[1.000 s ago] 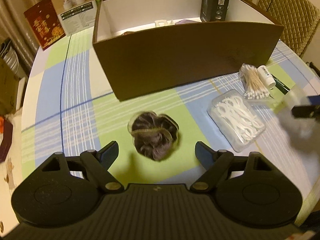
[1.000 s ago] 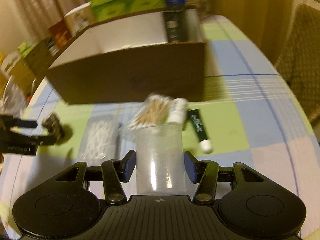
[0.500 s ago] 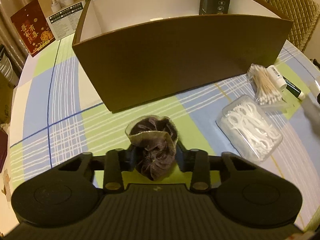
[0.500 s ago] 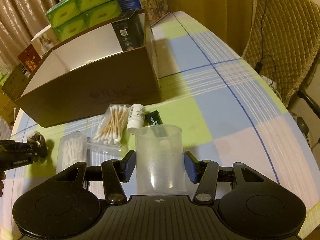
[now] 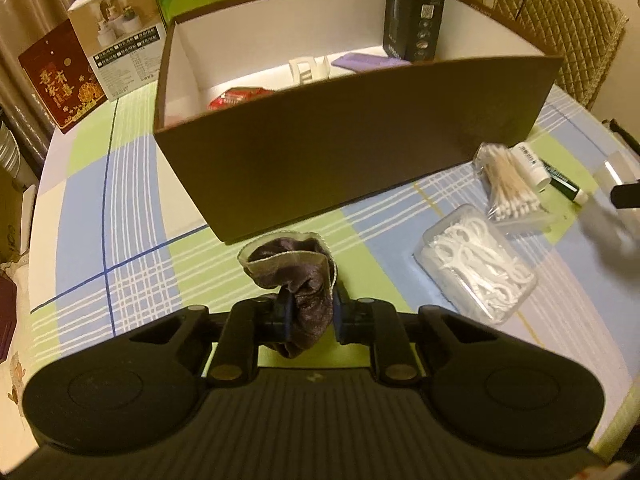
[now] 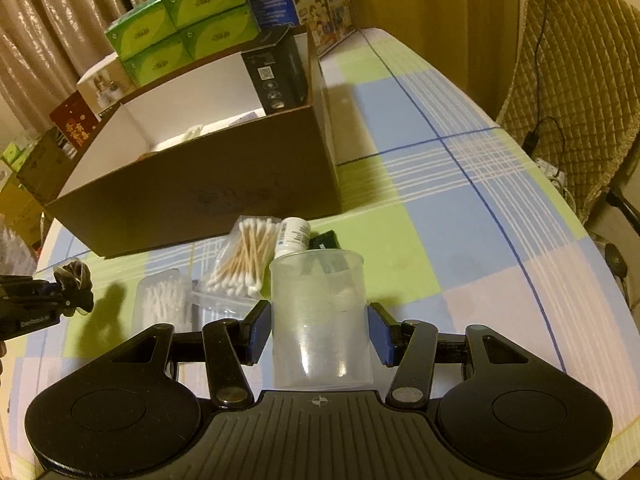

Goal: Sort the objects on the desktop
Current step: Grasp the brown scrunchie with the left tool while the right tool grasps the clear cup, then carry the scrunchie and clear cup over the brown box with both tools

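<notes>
Scrunchie (image 5: 298,280), soft, light, crushable, is being pinched mid-bunch above the desk (image 5: 132,216) by closed left tongs (image 5: 308,314); plastic cup (image 6: 318,312), light, slippery, is being clasped by right tongs (image 6: 318,330).

Light: dim, warm yellow, from above.
Shadows: soft one beside the box (image 6: 200,196) on the cloth (image 6: 460,208); box front dark.
Glare: streaks on the cup (image 6: 320,320).
Blur: right edge of left view smeared.
Edges: fisheye bending, dark corners.
</notes>
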`<action>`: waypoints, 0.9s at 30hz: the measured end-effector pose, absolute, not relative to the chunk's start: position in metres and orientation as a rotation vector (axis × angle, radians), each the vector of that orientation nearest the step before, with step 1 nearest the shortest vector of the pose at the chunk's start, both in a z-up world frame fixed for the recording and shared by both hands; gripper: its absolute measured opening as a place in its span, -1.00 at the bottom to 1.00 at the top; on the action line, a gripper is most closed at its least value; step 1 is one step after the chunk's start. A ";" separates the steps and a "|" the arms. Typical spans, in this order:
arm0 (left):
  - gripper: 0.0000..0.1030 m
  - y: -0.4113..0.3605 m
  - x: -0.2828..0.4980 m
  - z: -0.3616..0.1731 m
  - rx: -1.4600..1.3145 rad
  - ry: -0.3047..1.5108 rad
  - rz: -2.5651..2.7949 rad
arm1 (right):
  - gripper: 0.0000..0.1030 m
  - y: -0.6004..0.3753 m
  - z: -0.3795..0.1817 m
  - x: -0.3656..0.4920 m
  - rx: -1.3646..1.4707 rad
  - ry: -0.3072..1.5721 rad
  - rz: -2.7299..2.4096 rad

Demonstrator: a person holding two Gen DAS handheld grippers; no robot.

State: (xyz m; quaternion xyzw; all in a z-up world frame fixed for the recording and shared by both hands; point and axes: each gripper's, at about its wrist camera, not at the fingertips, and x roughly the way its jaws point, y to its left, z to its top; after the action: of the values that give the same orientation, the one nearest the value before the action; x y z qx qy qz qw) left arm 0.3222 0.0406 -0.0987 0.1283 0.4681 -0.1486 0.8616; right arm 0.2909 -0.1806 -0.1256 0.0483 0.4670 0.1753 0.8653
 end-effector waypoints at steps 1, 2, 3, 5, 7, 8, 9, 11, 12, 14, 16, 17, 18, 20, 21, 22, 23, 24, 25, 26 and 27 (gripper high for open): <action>-0.71 0.042 0.321 -0.095 0.267 0.976 -0.317 | -0.04 -0.180 -0.124 0.291 0.103 0.976 0.374; -0.71 0.042 0.319 -0.091 0.265 0.969 -0.321 | -0.04 -0.179 -0.123 0.291 0.105 0.972 0.382; -0.71 0.042 0.317 -0.086 0.263 0.960 -0.326 | -0.04 -0.179 -0.121 0.291 0.109 0.969 0.390; -0.71 0.043 0.312 -0.076 0.257 0.942 -0.333 | -0.04 -0.177 -0.115 0.291 0.121 0.959 0.413; -0.71 0.044 0.309 -0.063 0.245 0.919 -0.344 | -0.04 -0.176 -0.107 0.292 0.131 0.943 0.436; -0.71 0.044 0.308 -0.057 0.238 0.907 -0.352 | -0.04 -0.174 -0.103 0.293 0.136 0.936 0.447; -0.71 0.044 0.307 -0.049 0.232 0.889 -0.361 | -0.04 -0.173 -0.099 0.295 0.141 0.928 0.459; -0.71 0.042 0.307 -0.038 0.228 0.865 -0.365 | -0.04 -0.170 -0.092 0.298 0.145 0.912 0.480; -0.71 0.040 0.308 -0.033 0.224 0.857 -0.364 | -0.04 -0.168 -0.088 0.300 0.145 0.906 0.490; -0.71 0.039 0.311 -0.023 0.207 0.833 -0.371 | -0.04 -0.163 -0.080 0.304 0.134 0.885 0.513; -0.71 0.037 0.315 -0.015 0.191 0.818 -0.376 | -0.04 -0.158 -0.073 0.309 0.120 0.864 0.534; -0.71 0.036 0.318 -0.011 0.186 0.807 -0.380 | -0.04 -0.155 -0.070 0.312 0.114 0.853 0.542; -0.71 0.035 0.320 -0.009 0.186 0.799 -0.379 | -0.04 -0.152 -0.066 0.315 0.107 0.844 0.549; -0.71 0.033 0.328 -0.003 0.188 0.783 -0.375 | -0.04 -0.145 -0.060 0.323 0.093 0.819 0.566; -0.71 0.032 0.333 -0.001 0.190 0.776 -0.370 | -0.04 -0.142 -0.057 0.327 0.084 0.806 0.572; -0.71 0.030 0.338 0.001 0.194 0.771 -0.365 | -0.04 -0.139 -0.054 0.331 0.074 0.793 0.577; -0.71 0.029 0.345 0.003 0.199 0.767 -0.363 | -0.04 -0.135 -0.051 0.337 0.063 0.780 0.581; -0.71 0.028 0.352 0.004 0.199 0.768 -0.355 | -0.04 -0.131 -0.049 0.343 0.057 0.772 0.583; -0.71 0.027 0.358 0.004 0.200 0.772 -0.348 | -0.04 -0.127 -0.048 0.350 0.052 0.765 0.586; -0.71 0.026 0.366 0.004 0.200 0.777 -0.344 | -0.04 -0.123 -0.047 0.357 0.049 0.762 0.587; -0.71 0.025 0.374 0.004 0.197 0.781 -0.341 | -0.04 -0.120 -0.047 0.363 0.047 0.761 0.589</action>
State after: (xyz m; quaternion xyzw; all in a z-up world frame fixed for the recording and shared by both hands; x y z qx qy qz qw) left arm 0.3744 0.0255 0.0036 0.0956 0.3782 -0.1649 0.9059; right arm 0.3629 -0.1205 -0.0469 0.0226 0.3659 0.2830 0.8863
